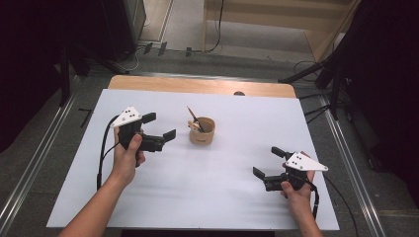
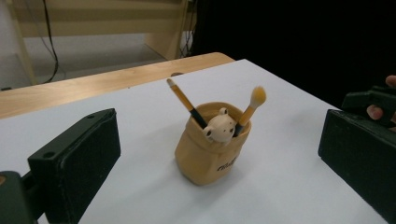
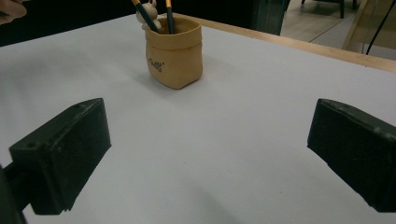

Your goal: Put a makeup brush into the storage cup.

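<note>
Left tongs (image 1: 159, 126): held in the left hand (image 1: 126, 158), on the left side of the tabletop (image 1: 237, 197). The jaws are wide apart and hold nothing. They point to the right, at the cup.
Cup (image 1: 202, 130): a small tan cup that stands upright near the middle of the tabletop, a bit toward the far side. It is just to the right of the left tongs but does not touch them. In the left gripper view the cup (image 2: 211, 144) sits between the two black jaws, farther off.
In the cup: a little bear figure (image 2: 219, 129) peeks over the rim. Two brushes lean out, one brush with a thin tip (image 2: 184, 100) tilted left and one brush with a fluffy tip (image 2: 252, 106) tilted right.
Right tongs (image 1: 268, 162): held in the right hand (image 1: 296, 190), near the right front of the tabletop. The jaws are wide apart and hold nothing. They are well apart from the cup and point toward it.
Tabletop: white sheet on top, with a wooden strip (image 1: 197, 85) along the far edge.
</note>
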`<state>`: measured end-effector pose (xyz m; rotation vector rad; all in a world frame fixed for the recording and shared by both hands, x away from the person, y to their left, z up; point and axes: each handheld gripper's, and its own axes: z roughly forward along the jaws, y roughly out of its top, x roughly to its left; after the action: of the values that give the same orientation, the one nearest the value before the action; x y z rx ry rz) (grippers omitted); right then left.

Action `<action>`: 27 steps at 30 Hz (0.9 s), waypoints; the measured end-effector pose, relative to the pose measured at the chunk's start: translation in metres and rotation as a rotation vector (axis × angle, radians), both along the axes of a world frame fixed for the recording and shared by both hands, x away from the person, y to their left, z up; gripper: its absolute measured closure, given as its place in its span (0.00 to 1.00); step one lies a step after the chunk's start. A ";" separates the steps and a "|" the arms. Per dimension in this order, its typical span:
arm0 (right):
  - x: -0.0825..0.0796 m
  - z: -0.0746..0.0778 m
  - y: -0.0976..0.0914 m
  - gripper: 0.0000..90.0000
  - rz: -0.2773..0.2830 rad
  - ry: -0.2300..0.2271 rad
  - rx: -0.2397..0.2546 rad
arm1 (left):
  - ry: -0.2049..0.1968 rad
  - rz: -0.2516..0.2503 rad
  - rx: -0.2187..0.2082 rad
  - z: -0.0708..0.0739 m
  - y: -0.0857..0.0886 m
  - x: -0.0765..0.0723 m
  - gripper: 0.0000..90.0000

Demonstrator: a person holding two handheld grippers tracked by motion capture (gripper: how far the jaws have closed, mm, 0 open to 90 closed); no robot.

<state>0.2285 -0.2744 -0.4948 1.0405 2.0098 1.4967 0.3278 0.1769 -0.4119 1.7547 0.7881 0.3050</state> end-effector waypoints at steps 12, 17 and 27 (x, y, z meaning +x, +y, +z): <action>0.000 -0.002 -0.001 0.00 -0.016 0.010 -0.008 | -0.021 0.045 0.008 -0.010 0.034 -0.017 0.00; 0.000 -0.004 -0.001 0.00 -0.022 0.011 -0.010 | -0.027 0.059 0.017 -0.016 0.045 -0.026 0.00; 0.000 -0.007 0.000 0.00 -0.033 0.025 -0.018 | -0.035 0.104 0.010 -0.029 0.067 -0.043 0.00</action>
<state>0.2283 -0.2747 -0.5013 1.0845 2.0096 1.4527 0.2844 0.2435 -0.4412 1.7160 0.8555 0.4087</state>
